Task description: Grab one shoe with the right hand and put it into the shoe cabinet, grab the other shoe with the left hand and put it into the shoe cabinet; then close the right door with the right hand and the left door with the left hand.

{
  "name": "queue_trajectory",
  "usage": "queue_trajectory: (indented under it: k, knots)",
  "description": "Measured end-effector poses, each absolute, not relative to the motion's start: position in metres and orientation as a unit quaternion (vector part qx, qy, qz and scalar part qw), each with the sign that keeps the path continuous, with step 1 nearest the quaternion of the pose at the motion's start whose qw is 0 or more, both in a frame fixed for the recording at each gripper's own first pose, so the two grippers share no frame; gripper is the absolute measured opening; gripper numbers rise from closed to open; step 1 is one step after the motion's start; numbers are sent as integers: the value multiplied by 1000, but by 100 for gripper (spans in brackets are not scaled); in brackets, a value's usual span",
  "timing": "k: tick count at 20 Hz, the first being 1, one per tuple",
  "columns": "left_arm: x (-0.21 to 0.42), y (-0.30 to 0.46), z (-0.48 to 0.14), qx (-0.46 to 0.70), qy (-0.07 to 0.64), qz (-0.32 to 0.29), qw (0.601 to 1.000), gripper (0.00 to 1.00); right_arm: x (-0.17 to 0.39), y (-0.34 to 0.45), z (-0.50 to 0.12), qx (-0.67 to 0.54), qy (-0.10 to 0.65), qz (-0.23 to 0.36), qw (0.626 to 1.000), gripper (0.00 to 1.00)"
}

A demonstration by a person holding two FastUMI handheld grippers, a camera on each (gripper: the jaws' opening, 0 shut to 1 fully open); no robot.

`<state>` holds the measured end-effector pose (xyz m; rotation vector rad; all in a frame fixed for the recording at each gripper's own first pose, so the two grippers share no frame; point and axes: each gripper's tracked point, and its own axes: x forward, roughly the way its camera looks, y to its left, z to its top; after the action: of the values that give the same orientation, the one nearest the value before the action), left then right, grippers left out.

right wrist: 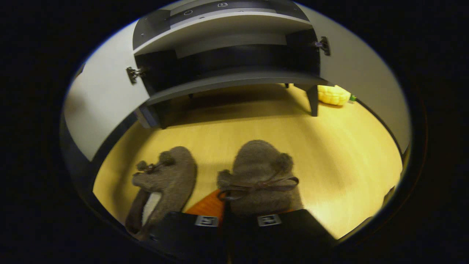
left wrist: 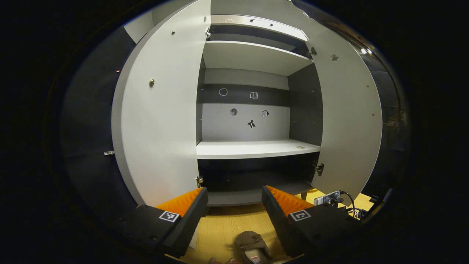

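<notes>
Standing open: shoe cabinet (left wrist: 256, 146), big and grey, fills the left gripper view from 9 o'clock to 3 o'clock, with both doors swung wide.
Left door (left wrist: 161, 121): it stands open at 9 o'clock in the left gripper view, with a small knob near its top.
Right door (left wrist: 348, 121): it stands open at 3 o'clock in the left gripper view.
Shelves: the middle shelf (left wrist: 253, 148) is bare, and the bottom space under it is dark.
Floor (right wrist: 329, 146): it is yellow wood and runs under the cabinet's short legs.
Right gripper (right wrist: 234, 205): it sits at 6 o'clock in the right gripper view, its fingers close together around the back of the nearer shoe (right wrist: 260, 176). That shoe looks a little lifted, but I cannot tell for sure.
Nearer shoe: it is a fuzzy brown slipper with a bow, toe pointing to 12 o'clock, in front of the cabinet.
Other shoe (right wrist: 161, 187): it lies on the floor at 8 o'clock in the right gripper view, just beside the first one.
Left gripper (left wrist: 234, 205): it is wide open at 6 o'clock in the left gripper view, holding nothing and pointing at the cabinet.
Yellow thing (right wrist: 332, 95): it lies by a cabinet leg at 2 o'clock in the right gripper view.
</notes>
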<state>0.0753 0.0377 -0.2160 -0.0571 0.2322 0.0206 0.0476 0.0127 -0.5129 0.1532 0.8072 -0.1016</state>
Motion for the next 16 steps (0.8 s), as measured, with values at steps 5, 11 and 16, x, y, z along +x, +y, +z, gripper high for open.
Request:
queue_trajectory:
  k: [5, 11, 16]
  knots:
    - [72, 44, -219, -33, 121, 15, 992, 94, 45, 13, -516, 64, 404, -46, 911, 5]
    - [61, 44, -210, -39, 123, 17, 991, 94, 42, 20, -471, 65, 392, -25, 917, 5]
    - [50, 36, -175, -28, 113, -7, 993, 94, 45, 23, -376, 39, 360, -10, 932, 5]
